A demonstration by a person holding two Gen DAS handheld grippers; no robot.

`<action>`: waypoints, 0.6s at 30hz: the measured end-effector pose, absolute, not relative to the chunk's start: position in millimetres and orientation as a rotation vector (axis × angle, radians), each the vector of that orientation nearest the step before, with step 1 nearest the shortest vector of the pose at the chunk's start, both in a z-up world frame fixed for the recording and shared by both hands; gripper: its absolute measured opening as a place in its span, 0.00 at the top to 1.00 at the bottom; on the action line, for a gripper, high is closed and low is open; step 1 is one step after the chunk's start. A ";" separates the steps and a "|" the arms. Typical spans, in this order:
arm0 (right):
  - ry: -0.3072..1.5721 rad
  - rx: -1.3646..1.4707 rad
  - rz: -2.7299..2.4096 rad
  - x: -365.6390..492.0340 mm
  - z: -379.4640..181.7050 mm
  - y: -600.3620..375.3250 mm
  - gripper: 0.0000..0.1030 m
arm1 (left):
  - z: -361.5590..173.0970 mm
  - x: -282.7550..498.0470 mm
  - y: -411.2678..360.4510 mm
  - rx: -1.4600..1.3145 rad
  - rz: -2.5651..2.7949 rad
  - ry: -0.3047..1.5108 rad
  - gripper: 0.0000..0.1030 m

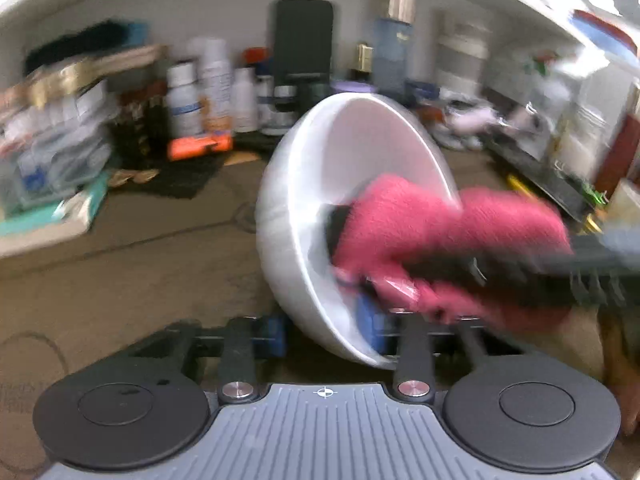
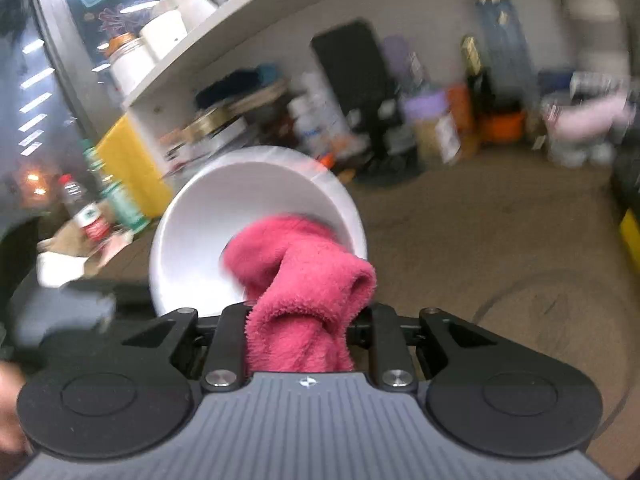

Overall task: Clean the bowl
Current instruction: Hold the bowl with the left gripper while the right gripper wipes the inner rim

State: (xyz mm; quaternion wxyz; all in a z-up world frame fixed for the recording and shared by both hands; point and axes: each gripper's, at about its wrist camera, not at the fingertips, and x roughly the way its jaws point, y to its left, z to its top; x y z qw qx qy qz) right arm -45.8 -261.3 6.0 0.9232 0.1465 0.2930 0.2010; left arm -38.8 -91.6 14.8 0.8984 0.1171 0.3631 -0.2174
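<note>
Pink fleecy cloth (image 2: 304, 280), clenched in R gripper (image 2: 300, 320), is inside tilted white round bowl (image 1: 360, 152) gripped at rim by L gripper (image 1: 332, 332); wiping seems mid-way, not finished.

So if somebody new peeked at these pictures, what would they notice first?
Probably the fluffy pink cloth, bright in the middle of both views, pushed into the white bowl by the right gripper. The bowl is tipped on its side above the table, with the left gripper pinching its lower rim. Behind, a messy row of bottles and boxes lines the wall under a white shelf.
</note>
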 end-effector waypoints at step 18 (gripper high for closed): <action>0.629 -0.022 0.499 -68.8 20.8 -232.9 0.78 | 14.7 -40.4 -85.2 0.275 -0.416 0.759 0.65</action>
